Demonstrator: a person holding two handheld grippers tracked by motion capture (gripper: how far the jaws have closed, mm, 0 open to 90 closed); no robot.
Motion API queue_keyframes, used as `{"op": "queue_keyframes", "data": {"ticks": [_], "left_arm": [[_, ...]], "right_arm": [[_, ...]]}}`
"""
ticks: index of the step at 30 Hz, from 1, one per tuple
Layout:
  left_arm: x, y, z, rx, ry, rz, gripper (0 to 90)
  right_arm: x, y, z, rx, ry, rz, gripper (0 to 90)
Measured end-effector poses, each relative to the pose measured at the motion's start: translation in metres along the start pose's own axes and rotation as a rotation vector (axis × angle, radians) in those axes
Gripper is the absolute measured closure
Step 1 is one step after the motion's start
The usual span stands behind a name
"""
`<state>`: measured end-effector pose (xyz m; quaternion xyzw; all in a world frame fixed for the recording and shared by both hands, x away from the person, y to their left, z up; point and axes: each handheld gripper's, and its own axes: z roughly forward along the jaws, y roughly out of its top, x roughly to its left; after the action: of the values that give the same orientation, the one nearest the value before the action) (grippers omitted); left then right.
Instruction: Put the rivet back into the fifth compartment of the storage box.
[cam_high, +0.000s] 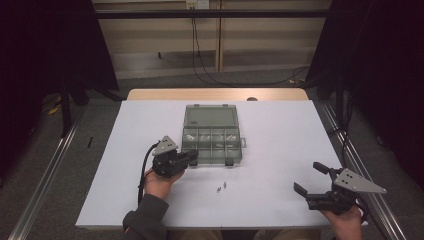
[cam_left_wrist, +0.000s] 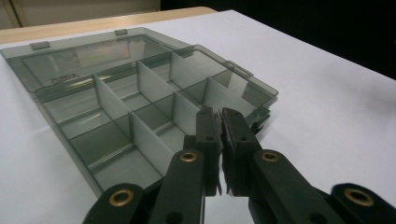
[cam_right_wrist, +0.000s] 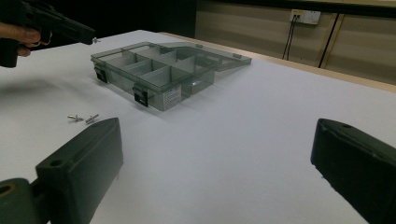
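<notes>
Pinching a tiny metal screw (cam_right_wrist: 95, 40), left gripper (cam_left_wrist: 220, 122); right gripper (cam_high: 310, 178) gapes.

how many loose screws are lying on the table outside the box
2 lie side by side on the white table, just in front of the open organizer box: screws. The left tongs seem to pinch another tiny one; box contents are unclear.

A white table (cam_high: 280, 150) carries an open compartment box (cam_high: 212, 137) and two loose screws (cam_high: 221, 186).

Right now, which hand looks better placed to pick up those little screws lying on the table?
Right. The right gripper is open, while the left gripper is shut over the compartment box, apparently pinching something small. The screws lie between them.
</notes>
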<state>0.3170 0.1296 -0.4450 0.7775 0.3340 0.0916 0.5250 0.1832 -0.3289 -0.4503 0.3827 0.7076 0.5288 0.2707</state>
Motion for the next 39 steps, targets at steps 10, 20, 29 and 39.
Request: {"op": "queue_keyframes", "data": {"ticks": [10, 20, 29, 39], "left_arm": [[0.007, 0.0, 0.002, -0.014, 0.034, -0.007, 86.4], [0.015, 0.001, 0.004, -0.022, 0.072, -0.011, 86.4], [0.022, -0.001, 0.005, -0.027, 0.115, -0.017, 86.3], [0.025, -0.003, 0.011, -0.015, 0.134, -0.024, 86.0]], "right_arm": [[0.0, 0.0, 0.0, 0.0, 0.001, -0.003, 2.1], [0.0, 0.0, 0.0, 0.0, 0.005, -0.005, 2.1], [0.0, 0.001, -0.001, -0.002, 0.002, -0.005, 2.1], [0.0, 0.001, -0.001, -0.003, 0.003, -0.005, 2.1]]}}
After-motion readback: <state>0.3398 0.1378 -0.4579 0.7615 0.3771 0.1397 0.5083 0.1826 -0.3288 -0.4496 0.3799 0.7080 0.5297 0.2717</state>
